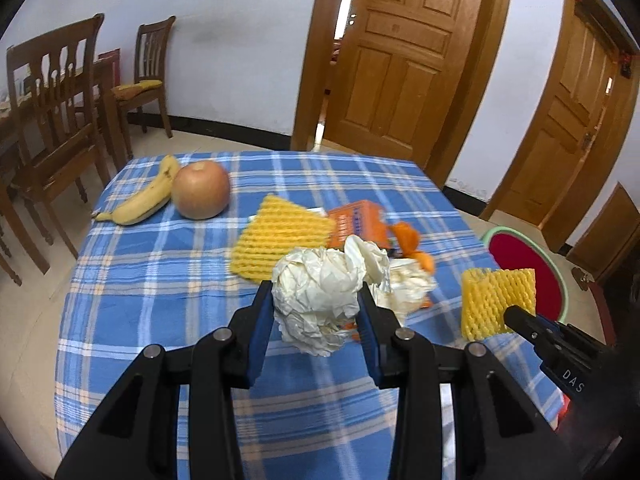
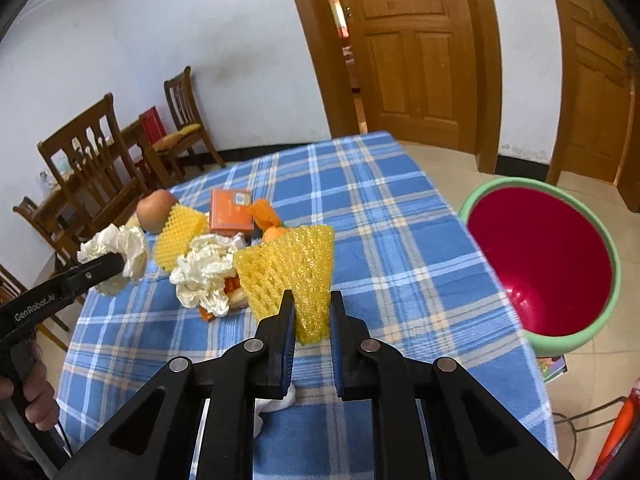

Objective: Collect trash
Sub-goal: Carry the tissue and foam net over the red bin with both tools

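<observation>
My left tool (image 1: 316,312) is clamped on a crumpled ball of white paper (image 1: 316,300), held clear above the table (image 1: 160,280) with its blue-and-white checked cloth. My right tool (image 2: 311,312) is pressed together on a yellow foam fruit net (image 2: 292,268), also lifted off the cloth.

Just ahead of both tools lies the remaining litter: a second yellow foam net (image 1: 280,236), an orange cardboard box (image 1: 360,222), scraps of orange peel (image 1: 412,240) and another wad of crumpled white paper (image 2: 204,272), all bunched together. Farther ahead and to the left of my left tool, a ripe yellow banana (image 1: 148,196) rests against a round brownish apple (image 1: 201,189).

To the right of my right tool, beside the table's edge, stands a round bin with a green rim and red inside (image 2: 600,240). Wooden chairs (image 1: 52,120) and brown panelled doors (image 1: 404,52) line the white wall beyond.
</observation>
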Available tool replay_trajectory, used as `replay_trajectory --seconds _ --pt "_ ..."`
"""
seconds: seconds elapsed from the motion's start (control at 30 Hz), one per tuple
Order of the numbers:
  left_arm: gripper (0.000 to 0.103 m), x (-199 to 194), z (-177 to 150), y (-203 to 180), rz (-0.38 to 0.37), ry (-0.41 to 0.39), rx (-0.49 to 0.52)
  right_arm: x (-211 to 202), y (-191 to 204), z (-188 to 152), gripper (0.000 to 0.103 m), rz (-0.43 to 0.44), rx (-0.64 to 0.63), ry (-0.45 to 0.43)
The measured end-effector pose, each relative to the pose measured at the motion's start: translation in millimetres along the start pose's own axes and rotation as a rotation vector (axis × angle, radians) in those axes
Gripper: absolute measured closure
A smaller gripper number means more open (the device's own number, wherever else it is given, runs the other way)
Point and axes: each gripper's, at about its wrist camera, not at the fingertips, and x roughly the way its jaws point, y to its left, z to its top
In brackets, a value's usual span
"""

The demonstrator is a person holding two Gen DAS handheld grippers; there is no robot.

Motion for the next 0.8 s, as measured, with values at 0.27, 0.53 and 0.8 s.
replay_trajectory --seconds 0.27,0.53,0.8 --pt "0.063 -3.1 8.0 -38.1 -0.058 -0.006 0.043 -29.0 -19.7 4.3 0.088 -0.032 0.027 -0.061" --pt "0.063 6.3 14.8 -82.4 -0.106 0.010 0.098 -49.1 -47.6 9.1 0.088 -0.073 0.064 -0.101" --pt "0.063 21.6 18.3 -132.4 -0.156 0.028 0.162 -60.8 -82.2 10.9 0.088 -0.128 0.118 -0.127"
